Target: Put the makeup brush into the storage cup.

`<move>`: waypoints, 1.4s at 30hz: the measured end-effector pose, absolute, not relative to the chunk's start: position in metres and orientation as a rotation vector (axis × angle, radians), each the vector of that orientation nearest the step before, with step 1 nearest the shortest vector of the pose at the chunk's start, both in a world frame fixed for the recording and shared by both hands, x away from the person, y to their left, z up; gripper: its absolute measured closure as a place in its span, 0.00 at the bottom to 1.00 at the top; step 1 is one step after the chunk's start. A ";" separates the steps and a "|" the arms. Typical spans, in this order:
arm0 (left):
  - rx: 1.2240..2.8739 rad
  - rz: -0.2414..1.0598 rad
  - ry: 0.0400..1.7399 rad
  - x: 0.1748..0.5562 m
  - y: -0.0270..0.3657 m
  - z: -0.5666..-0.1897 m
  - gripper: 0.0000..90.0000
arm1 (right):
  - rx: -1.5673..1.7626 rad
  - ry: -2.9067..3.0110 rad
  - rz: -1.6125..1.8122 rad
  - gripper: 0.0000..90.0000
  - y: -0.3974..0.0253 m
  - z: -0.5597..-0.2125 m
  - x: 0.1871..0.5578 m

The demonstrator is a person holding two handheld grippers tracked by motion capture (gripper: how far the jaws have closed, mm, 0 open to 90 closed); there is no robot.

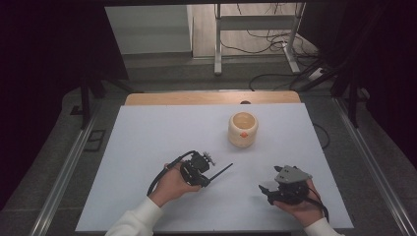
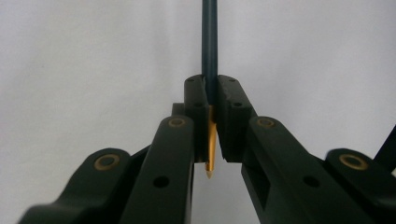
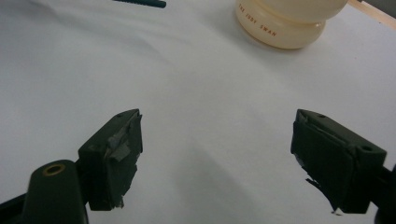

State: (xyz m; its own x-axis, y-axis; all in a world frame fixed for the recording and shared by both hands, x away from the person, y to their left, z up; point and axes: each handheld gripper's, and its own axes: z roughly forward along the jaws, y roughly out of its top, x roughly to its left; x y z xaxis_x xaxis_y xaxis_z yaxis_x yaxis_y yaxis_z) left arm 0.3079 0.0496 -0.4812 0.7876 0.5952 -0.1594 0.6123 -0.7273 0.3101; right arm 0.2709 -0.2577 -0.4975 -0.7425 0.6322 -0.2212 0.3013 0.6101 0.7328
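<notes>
- Pencil (image 1: 220, 172) juts from the left gripper (image 1: 204, 178) in the high view, pointing right and away over the white table (image 1: 147, 137); the left hand (image 1: 172, 186) lies low, and a cream cup (image 1: 243, 129) stands farther back.
- Right gripper (image 1: 264, 191) there rests in the right hand (image 1: 299, 204), jaws aimed left.
- Left gripper view: the jaws are clamped on the dark pencil (image 2: 209, 46), its sharpened wooden tip (image 2: 210, 149) pointing back toward the camera.
- Right gripper view: the jaws stand wide apart over bare table; the cup (image 3: 285, 21) reads "THE ... SWAN", the middle word unclear.

Cup (image 1: 243, 129) on table (image 1: 147, 132), beyond both grippers.
</notes>
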 end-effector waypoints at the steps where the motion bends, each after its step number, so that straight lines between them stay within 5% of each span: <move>1: 2.632 -0.069 0.917 0.308 0.049 -0.481 0.94 | 0.734 2.373 0.958 0.20 -0.257 -0.497 0.271; 42: 2.629 -0.078 0.874 0.306 0.046 -0.479 0.93 | 0.486 2.428 0.873 0.19 -0.202 -0.497 0.274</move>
State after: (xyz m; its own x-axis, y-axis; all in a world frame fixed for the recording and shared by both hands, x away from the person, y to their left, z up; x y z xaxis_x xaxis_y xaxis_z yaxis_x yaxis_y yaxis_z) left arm 0.3056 0.0457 -0.4785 0.8062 0.5679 -0.1660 0.5884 -0.7399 0.3260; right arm 0.2736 -0.2016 -0.4968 -0.8060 0.4842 -0.3406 0.1563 0.7290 0.6664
